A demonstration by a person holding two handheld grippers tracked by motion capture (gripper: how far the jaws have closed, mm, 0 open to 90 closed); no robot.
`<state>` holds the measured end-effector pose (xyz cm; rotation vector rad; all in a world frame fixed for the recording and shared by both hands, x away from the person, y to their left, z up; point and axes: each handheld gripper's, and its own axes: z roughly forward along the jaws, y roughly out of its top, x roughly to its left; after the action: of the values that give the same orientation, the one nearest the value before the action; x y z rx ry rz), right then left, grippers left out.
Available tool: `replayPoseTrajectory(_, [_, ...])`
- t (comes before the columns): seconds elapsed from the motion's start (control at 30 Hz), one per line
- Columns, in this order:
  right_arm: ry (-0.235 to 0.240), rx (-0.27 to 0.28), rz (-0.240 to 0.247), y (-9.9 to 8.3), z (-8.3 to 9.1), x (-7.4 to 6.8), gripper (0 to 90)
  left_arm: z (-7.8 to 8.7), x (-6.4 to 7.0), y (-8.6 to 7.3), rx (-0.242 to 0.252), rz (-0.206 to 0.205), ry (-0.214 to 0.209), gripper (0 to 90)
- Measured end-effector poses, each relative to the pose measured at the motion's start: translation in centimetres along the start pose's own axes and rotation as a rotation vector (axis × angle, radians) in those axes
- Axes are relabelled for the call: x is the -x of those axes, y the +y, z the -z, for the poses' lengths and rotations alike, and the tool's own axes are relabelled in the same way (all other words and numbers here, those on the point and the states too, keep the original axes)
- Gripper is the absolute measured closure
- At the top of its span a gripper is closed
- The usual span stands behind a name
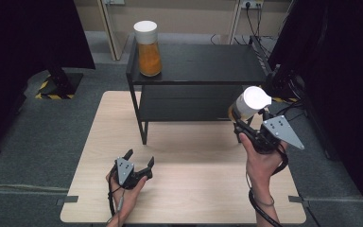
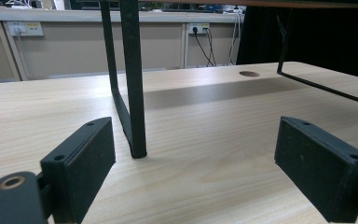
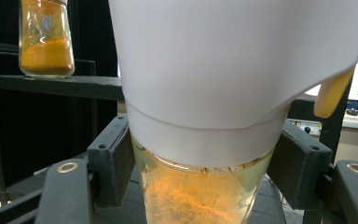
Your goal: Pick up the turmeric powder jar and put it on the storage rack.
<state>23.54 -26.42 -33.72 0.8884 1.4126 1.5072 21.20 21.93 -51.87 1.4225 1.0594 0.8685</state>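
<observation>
The right gripper point(image 1: 242, 124) is seen at the right of centre in the high view, raised above the table point(image 1: 184, 189), with its jaws pinched on the glass body of a white-lidded jar point(image 1: 248, 105) of orange powder. In the right gripper view the jar point(image 3: 223, 140) is held between the two black pads point(image 3: 114, 158), just under the white lid, and is tilted toward the camera. The left gripper point(image 1: 139, 161) is held low near the bottom left of the table, its jaws spread wide with nothing between them; in the left gripper view one black shelf leg point(image 2: 133, 84) is seen standing on the wood between the pads. A black two-tier shelf point(image 1: 203, 71) stands at the far half of the table. A second jar point(image 1: 147, 48) of orange powder stands upright on its top tier, at the upper left corner.
</observation>
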Motion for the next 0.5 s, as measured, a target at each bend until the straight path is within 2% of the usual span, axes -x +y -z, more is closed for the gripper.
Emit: replayPoseTrajectory(0.5, [-0.004, 0.034, 0.008, 2.1, -0.7, -0.1, 31.0, 0.0, 0.0, 0.0, 0.001, 0.000, 0.000, 11.7])
